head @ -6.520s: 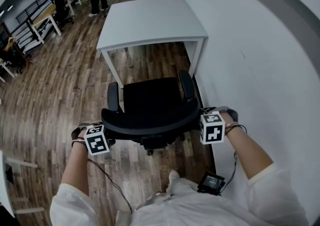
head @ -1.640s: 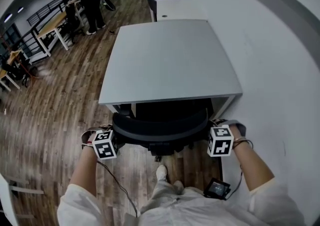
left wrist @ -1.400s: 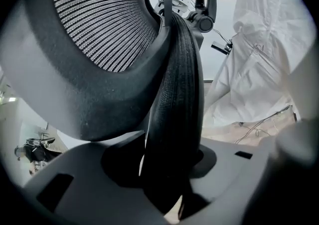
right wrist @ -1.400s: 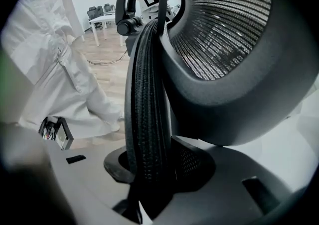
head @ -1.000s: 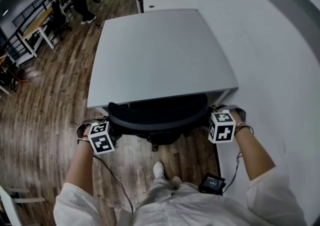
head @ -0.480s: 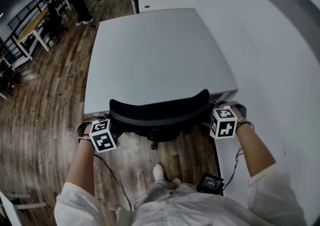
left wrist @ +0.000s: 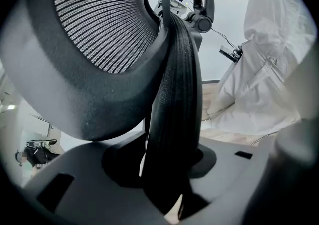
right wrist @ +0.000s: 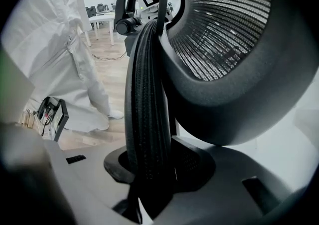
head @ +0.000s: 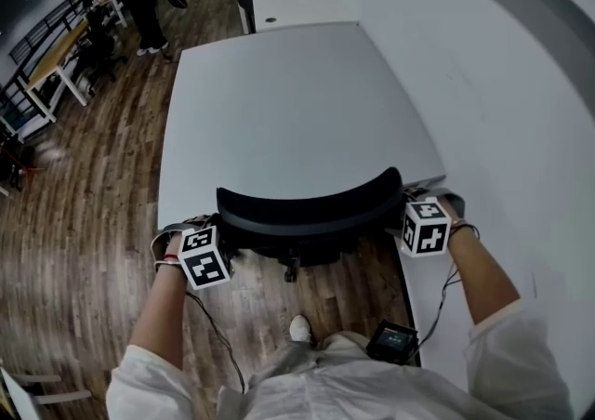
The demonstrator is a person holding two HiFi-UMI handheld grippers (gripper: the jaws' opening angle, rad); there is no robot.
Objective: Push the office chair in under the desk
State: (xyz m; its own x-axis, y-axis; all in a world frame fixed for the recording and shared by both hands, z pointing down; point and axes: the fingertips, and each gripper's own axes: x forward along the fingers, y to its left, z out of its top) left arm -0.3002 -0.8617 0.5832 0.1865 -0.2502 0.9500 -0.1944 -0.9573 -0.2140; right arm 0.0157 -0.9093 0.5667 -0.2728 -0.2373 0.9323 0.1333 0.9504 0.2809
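The left gripper (head: 221, 234) is clenched on the left end of the backrest (head: 307, 206) of the office chair (head: 299, 243). In the left gripper view, the black backrest rim is pinched between the two jaws, and the mesh panel (left wrist: 104, 25) rises above them.

The right gripper (head: 403, 216) is clenched likewise on the right end of the same backrest, with the rim held upright between its jaws.

Both grippers are pointed steeply downward, and the backrest spans the gap between them. The desk (head: 288, 102) lies directly ahead of both grippers. Its near edge is met by the backrest, and the seat is hidden beneath the desktop.

The wooden floor (head: 84, 214) extends to the left of the left gripper. The white wall (head: 502, 84) stands just beside the right gripper.
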